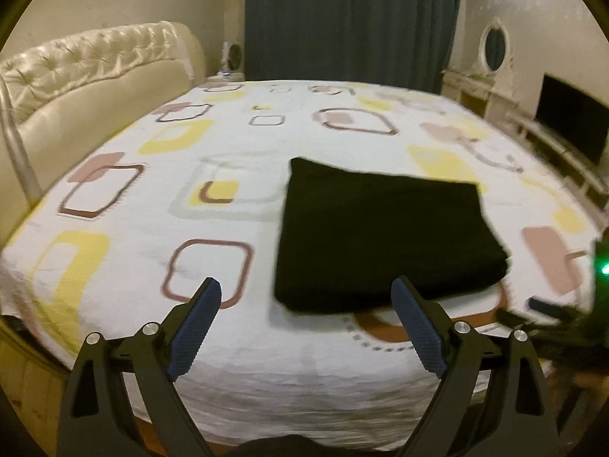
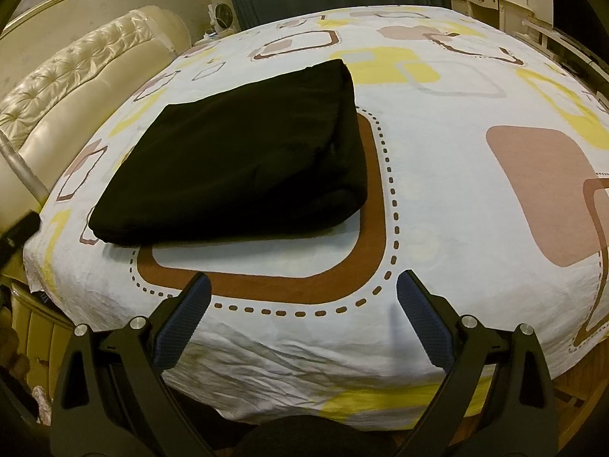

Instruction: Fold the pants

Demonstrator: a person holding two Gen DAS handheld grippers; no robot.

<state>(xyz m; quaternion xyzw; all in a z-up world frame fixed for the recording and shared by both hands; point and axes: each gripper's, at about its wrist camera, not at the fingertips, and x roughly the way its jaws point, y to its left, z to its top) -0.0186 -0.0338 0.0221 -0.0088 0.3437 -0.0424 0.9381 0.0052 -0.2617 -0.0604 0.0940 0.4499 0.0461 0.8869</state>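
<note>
No writing shows anywhere. The black pants [image 2: 232, 160], soft and folded into a thick rectangle, lie on the patterned bedsheet [image 2: 437, 160], at eleven o'clock from the right gripper [image 2: 302, 293]. The left gripper [image 1: 306, 297] and the right both hang empty, fingers spread apart.

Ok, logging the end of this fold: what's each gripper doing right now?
Left gripper: open, holding nothing, short of the folded black pants.
Right gripper: open, holding nothing, over the bedsheet.
</note>
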